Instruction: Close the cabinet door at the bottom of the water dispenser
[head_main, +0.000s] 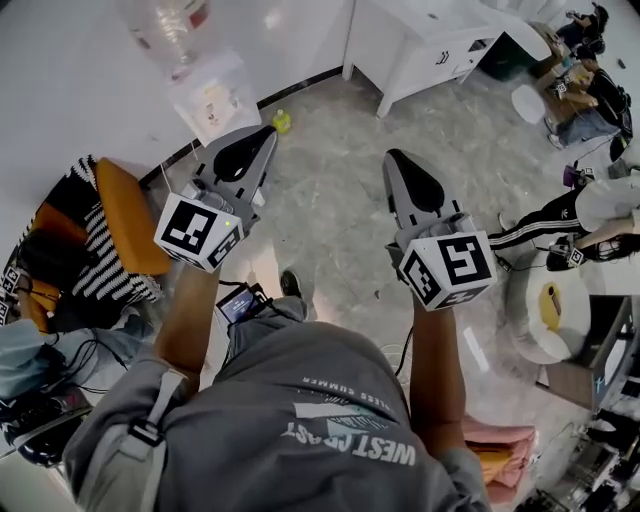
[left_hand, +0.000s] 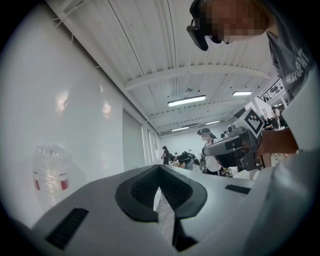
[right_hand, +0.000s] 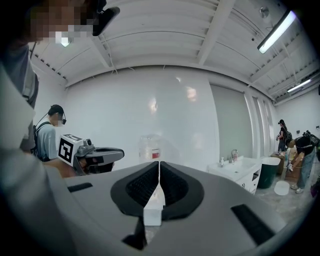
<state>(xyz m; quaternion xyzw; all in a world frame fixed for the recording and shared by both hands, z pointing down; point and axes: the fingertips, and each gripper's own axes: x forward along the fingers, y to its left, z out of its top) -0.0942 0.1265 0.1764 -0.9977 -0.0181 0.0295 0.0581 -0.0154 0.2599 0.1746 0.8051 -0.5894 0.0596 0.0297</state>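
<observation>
Holding nothing, the left gripper (head_main: 268, 135) and the right gripper (head_main: 395, 160) are seen raised above the floor (head_main: 330, 130), each with its fingers pressed together tip to tip. The cabinet door is not shown in any view. Only the water bottle (head_main: 170, 30), taken to stand on the dispenser, is seen ahead and to the left, beyond the left gripper, which is judged the nearer. The door is therefore expected low beneath that bottle, so a downward, leftward reach is called for. A red label is borne by the bottle, its print too small to read; "WESTCOAST" can be read on the shirt (head_main: 340, 420)
</observation>
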